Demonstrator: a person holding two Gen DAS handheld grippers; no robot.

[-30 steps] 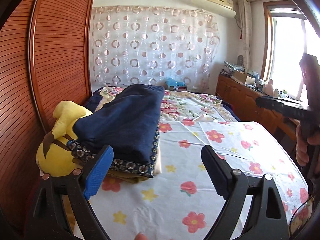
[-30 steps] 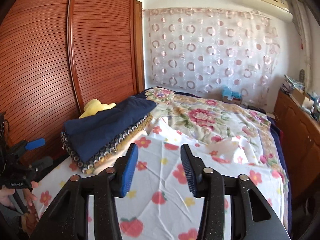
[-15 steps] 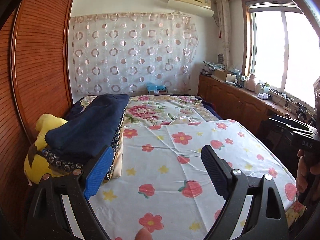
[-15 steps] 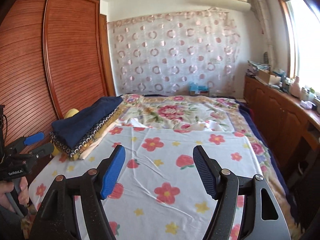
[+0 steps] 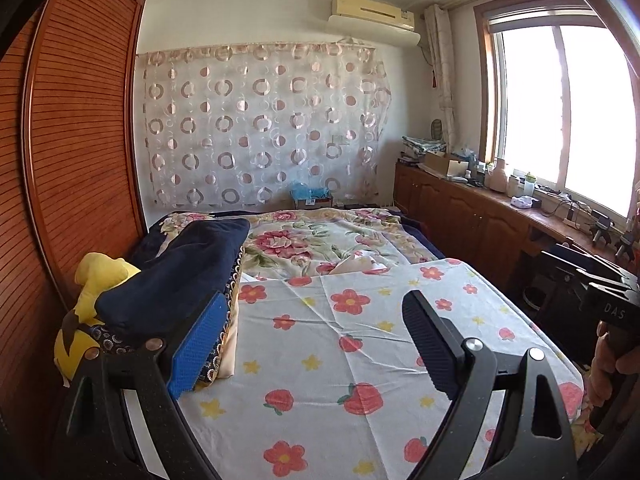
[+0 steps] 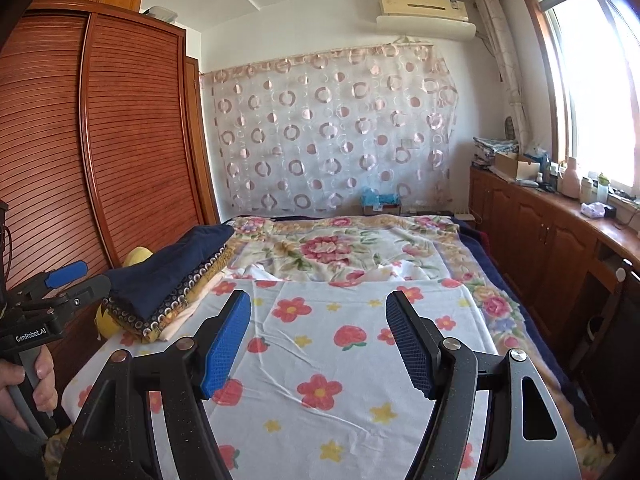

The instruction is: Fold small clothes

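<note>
**Between garments, both grippers empty**

The left gripper stands wide open over the flowered sheet, nothing between its pads. The right gripper is also parted and empty. The folded clothes sit in a stack at the bed's left edge, navy piece on top, against a yellow plush toy. No unfolded garment shows on the sheet, so this looks like a pause after stacking; the next move calls for fetching another small piece and spreading it flat
</note>
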